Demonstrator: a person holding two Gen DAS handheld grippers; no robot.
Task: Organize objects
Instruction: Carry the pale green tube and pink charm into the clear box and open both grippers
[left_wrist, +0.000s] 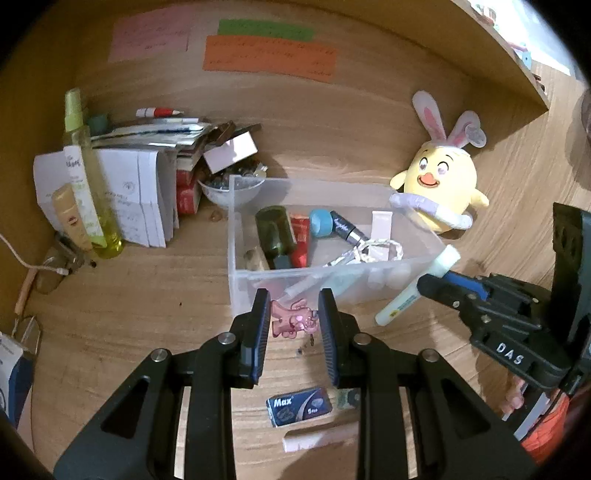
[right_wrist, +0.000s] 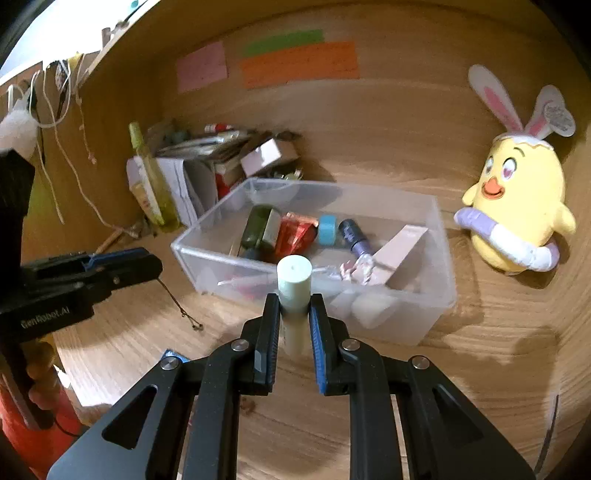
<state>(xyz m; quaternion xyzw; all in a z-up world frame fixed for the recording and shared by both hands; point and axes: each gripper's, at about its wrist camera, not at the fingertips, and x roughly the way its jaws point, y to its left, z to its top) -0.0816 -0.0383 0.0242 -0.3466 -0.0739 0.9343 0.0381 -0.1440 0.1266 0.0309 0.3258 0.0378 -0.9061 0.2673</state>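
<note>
Two tongs (left_wrist: 294, 317), pink charm (left_wrist: 293, 319), pale tube (right_wrist: 293, 282)

A yellow chick plush (left_wrist: 437, 184) with rabbit ears stands against the wooden back wall, to the right. Pink, green and orange paper notes (left_wrist: 267, 55) are stuck high on that wall. At the left, a tall yellow-green spray bottle (left_wrist: 86, 177) stands before a stack of white papers (left_wrist: 140, 192), with a small bowl (left_wrist: 231, 190) of odds and ends beside them.
</note>
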